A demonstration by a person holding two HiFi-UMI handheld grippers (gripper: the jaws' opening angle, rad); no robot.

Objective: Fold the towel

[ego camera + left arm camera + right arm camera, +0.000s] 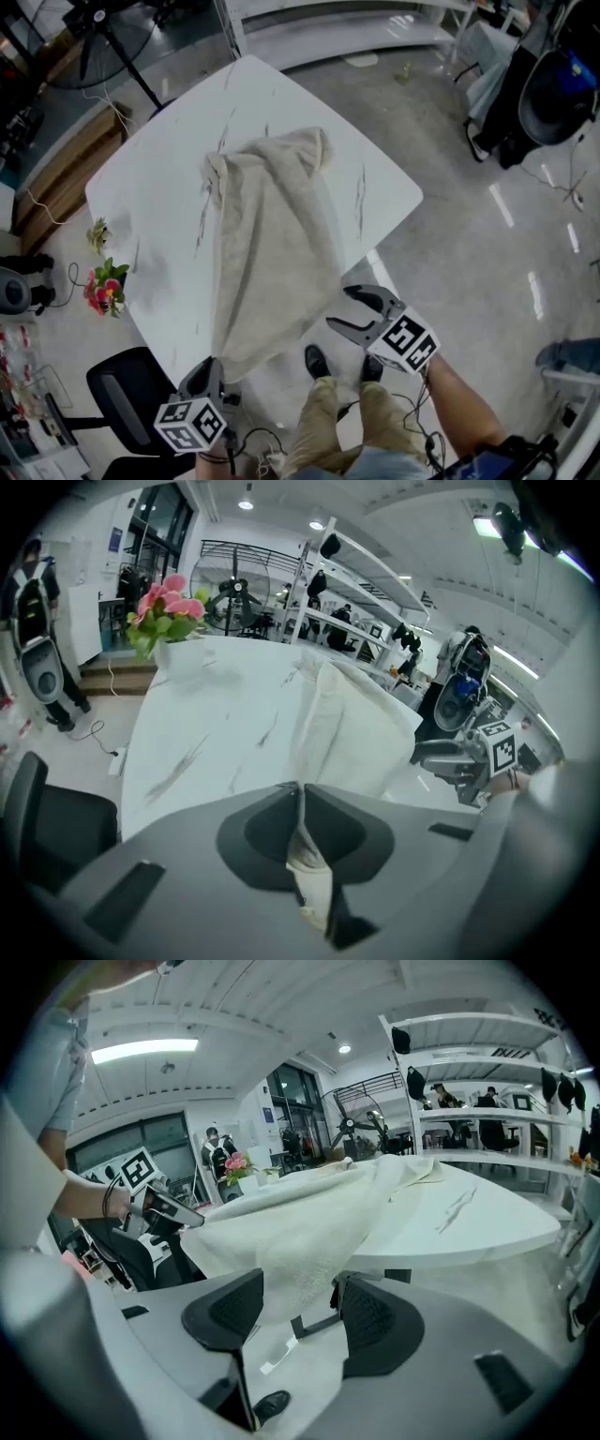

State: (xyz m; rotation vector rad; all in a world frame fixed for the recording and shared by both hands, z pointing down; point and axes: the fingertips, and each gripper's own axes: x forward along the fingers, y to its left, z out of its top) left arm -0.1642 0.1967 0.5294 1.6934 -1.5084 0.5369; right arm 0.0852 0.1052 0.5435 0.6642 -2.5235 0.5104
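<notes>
While the left gripper (pixel 214 370) has its jaws shut tight on a near corner of the towel (pixel 272 244), with a pinch of cloth squeezed between the pads, the right gripper (pixel 352 309) stands wide open. In the right gripper view a hanging edge of the towel sits in the gap between its jaws, pads not pressing it. Towel: cream, terry texture, long and rumpled, no clean fold. Far end is bunched in a lump on the white table (pixel 159 178); the rest runs toward the person, spills over the table's near edge and is pulled taut to the left gripper's jaws. The table top is white with thin dark veins, one corner pointing at the person. Pink flowers (pixel 105 286) sit just off the table's left edge, a black chair (pixel 131 384) is near the left gripper.
</notes>
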